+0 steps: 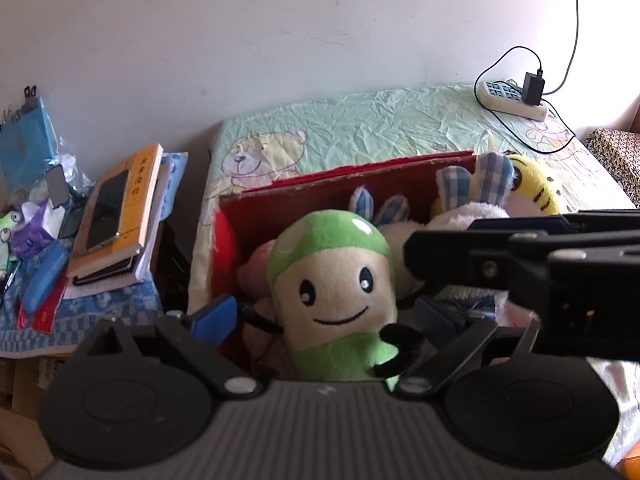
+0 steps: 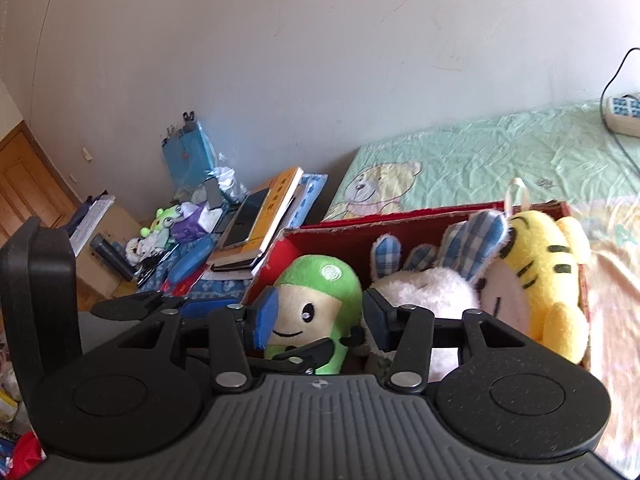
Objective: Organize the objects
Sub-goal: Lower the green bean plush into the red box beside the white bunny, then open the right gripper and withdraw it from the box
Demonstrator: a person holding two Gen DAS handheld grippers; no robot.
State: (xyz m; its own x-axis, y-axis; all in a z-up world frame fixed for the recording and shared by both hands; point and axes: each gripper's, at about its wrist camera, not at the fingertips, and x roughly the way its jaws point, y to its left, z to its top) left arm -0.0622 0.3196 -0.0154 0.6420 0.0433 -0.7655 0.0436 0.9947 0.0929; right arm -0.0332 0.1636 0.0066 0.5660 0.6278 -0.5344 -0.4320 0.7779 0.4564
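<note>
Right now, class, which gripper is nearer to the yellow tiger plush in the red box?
Right. The right gripper hangs open close to the yellow tiger plush, by the white bunny; the left gripper straddles the green plush, farther away.

Two matching handheld grippers, all black and grey plastic

Each one, the left gripper (image 1: pixel 324 316) and the right gripper (image 2: pixel 316 316), has a ribbed grey body with a tiny cross mark up front, flanked by two big round black discs. Flat black linkage bars run forward off shiny silver pivot screws, ending in blue rectangular finger pads (image 2: pixel 266 320). The right one's outer side shows small silver screw heads.
</note>
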